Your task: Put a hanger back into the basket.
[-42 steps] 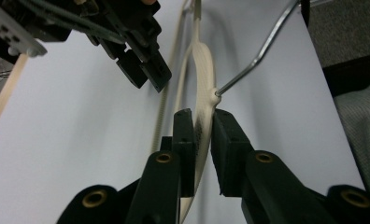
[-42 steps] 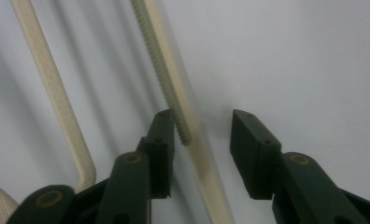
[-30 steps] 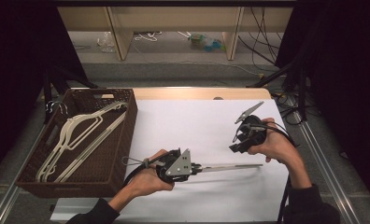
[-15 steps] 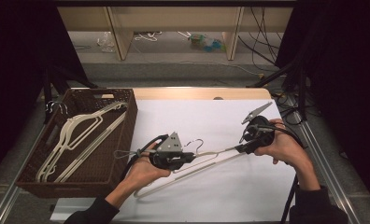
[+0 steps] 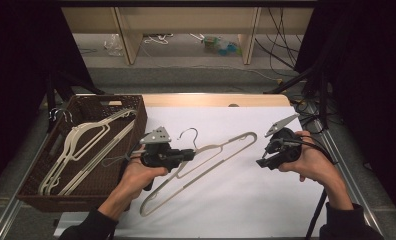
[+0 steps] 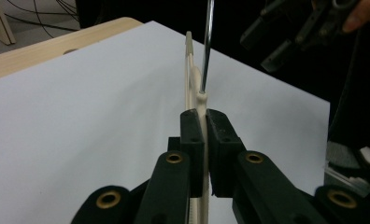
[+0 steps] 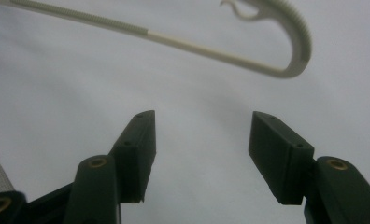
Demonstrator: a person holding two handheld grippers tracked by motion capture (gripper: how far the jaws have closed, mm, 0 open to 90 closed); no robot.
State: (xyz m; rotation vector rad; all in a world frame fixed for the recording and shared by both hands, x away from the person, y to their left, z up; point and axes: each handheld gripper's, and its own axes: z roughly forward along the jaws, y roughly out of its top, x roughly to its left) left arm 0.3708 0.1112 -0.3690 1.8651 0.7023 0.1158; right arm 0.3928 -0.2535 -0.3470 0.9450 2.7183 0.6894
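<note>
The fingers of the left gripper [image 5: 188,155] are clamped on the cream hanger [image 5: 211,157] just below its metal hook [image 5: 188,134] at the frame's centre, while the fingers of the right gripper [image 5: 262,162], at centre right, have just been opening and are spread wide with nothing between them, the hanger's curved end lying just beyond them. The pick-up is judged done, with the carry to the wicker basket [image 5: 136,112] at left, where other hangers [image 5: 81,142] already lie, yet to be made. Open white surface [image 5: 246,200] is left below and right, whereas the basket's near wall must be cleared.
</note>
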